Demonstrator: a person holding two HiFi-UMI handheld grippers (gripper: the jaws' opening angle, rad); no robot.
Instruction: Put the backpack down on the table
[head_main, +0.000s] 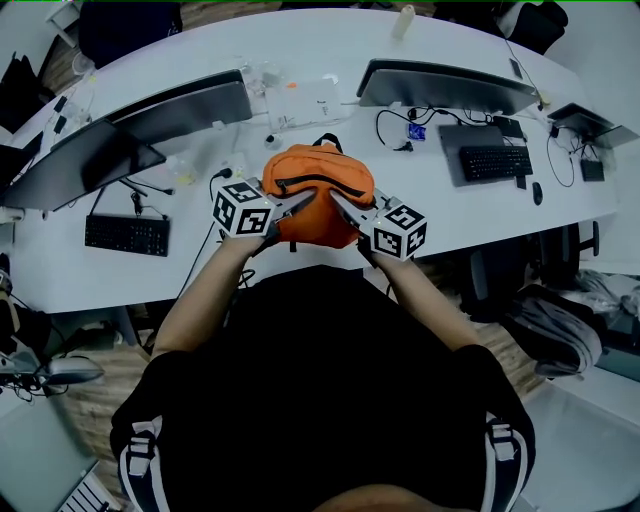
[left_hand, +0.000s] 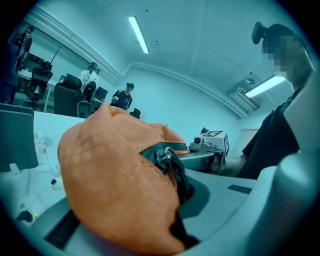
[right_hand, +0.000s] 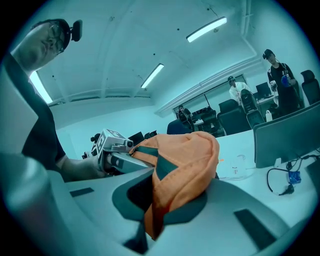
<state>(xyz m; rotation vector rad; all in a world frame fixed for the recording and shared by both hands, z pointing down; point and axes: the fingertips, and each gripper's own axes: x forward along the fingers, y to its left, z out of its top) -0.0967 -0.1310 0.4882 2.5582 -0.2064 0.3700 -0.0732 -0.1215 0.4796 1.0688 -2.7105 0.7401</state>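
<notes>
- We're holding the orange backpack from both sides. The left gripper and right gripper are each clamped on a fold of its fabric, above the table's near edge.
- These are thin folds, so one could slip free and leave the bag swinging from the other.
- If we set it too near the edge, it may tip back toward us.
- A monitor stands close, and a sagging bag could knock it.

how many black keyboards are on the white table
2. One black keyboard lies on the curved white table, left of the orange fabric backpack; the other lies right of it. More may be hidden from view.
</notes>
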